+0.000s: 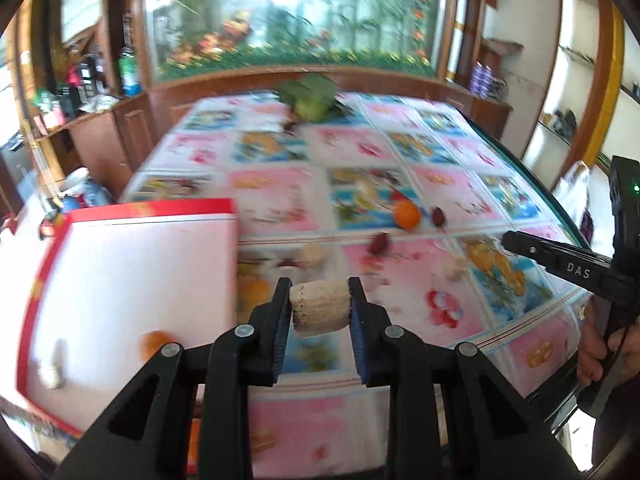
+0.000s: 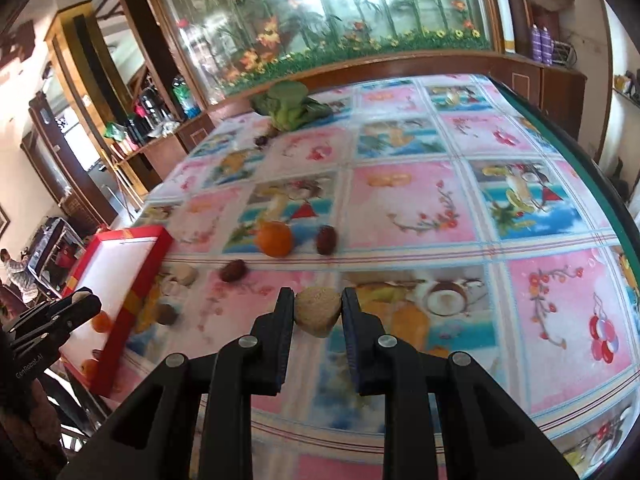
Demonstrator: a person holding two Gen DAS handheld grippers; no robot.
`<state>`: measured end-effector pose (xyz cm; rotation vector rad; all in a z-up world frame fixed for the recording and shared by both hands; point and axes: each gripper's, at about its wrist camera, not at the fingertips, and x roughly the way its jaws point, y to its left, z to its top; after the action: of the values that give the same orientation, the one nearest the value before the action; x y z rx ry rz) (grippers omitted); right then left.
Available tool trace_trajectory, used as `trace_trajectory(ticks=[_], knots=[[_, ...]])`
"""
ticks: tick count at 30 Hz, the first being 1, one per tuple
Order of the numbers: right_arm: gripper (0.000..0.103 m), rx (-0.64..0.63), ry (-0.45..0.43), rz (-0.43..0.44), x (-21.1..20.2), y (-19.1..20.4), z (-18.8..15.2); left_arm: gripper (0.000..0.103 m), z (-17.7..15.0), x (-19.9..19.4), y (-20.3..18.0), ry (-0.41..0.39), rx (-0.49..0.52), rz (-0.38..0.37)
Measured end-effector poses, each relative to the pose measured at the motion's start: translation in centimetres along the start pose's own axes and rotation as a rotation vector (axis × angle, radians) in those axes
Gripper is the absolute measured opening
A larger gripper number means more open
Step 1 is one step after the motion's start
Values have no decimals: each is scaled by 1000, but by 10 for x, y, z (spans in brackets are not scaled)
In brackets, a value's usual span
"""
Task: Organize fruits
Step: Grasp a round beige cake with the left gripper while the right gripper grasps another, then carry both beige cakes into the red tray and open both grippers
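Beige and rough-skinned, a stubby cylindrical piece [image 1: 319,307] sits pinched between the pads of the left gripper [image 1: 319,304] in the left wrist view, held above the tablecloth [image 1: 460,320]; motion blur keeps me from naming it, perhaps a cut length of root or fruit. Just left lies a red-rimmed white tray [image 1: 132,280] with an orange [image 1: 154,345] and a pale lump [image 1: 50,374] inside. An orange on the cloth [image 1: 407,215], two dark red dates [image 1: 379,243] and the right gripper's black body [image 1: 568,266] in a hand [image 1: 596,356] show further off.

Right wrist view: the right gripper [image 2: 318,311] squeezes a tan, netted round fruit [image 2: 318,311], low over the cloth. This view alone gives the dates sharply, and a leafy green vegetable [image 2: 290,106] at the far edge. Glossy squares of pink and blue fruit prints cover the table; behind stands a wood-framed glass panel painted with bamboo and flowers [image 2: 320,12].
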<state>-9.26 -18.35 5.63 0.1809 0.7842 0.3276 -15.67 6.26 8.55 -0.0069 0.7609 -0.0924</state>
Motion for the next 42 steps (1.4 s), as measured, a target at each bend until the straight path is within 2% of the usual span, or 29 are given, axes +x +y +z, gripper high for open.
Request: trace_trajectory(ticks=[4, 9, 15, 19, 26, 35, 37, 38, 39, 40, 41, 42], knots=[[22, -30, -37, 69, 1, 37, 2, 29, -7, -21, 38, -44, -40, 79], [22, -95, -34, 146, 18, 96, 13, 29, -11, -31, 78, -70, -78, 156], [22, -200, 8, 245, 60, 178, 22, 29, -12, -19, 120, -38, -130, 186], [22, -261, 33, 265, 96, 217, 27, 29, -10, -4, 149, -2, -167, 220], [22, -313, 154, 282, 150, 255, 21, 29, -12, 25, 181, 90, -205, 269], [23, -330, 281, 274, 186, 269, 9, 30, -27, 49, 196, 193, -253, 310], [23, -344, 288, 265, 186, 270, 8, 34, -26, 49, 192, 192, -235, 345], [23, -348, 289, 263, 185, 269, 8, 48, -26, 49, 190, 195, -235, 359], [28, -349, 301, 265, 184, 269, 7, 69, -25, 51, 191, 200, -241, 366], [32, -346, 302, 276, 182, 268, 7, 76, -26, 51, 191, 199, -252, 376], [38, -342, 296, 285, 180, 266, 7, 79, -27, 47, 189, 184, -260, 384], [38, -339, 265, 295, 174, 263, 7, 79, -26, 45, 187, 174, -256, 390]])
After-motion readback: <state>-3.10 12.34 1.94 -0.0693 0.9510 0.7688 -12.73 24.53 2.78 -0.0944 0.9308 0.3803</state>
